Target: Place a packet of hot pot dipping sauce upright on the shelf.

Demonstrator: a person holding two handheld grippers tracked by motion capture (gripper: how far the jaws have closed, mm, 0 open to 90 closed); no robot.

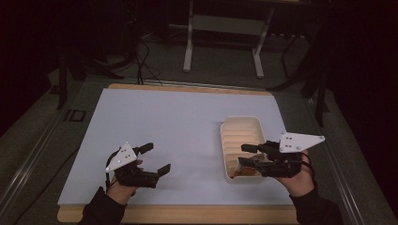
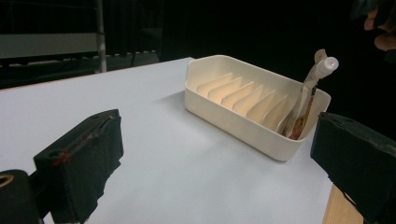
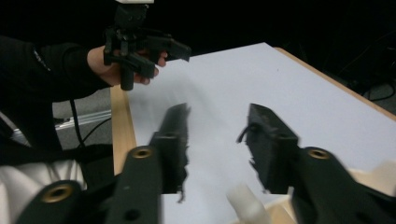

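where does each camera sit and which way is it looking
High view: above the person's side, looking forward and down at the table; both forearms, left gripper and right gripper show.
Left gripper view: rides the left gripper, looks across the table at the tray and the tube; its own fingers frame it.
Right gripper view: rides the right gripper above the tray's end, faces the left gripper and hand.
Shared: high and left gripper views both show the tray.

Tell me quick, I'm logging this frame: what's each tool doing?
Left tool: open, empty, over the white sheet.
Right tool: open, holding nothing, above the tray by the tube.
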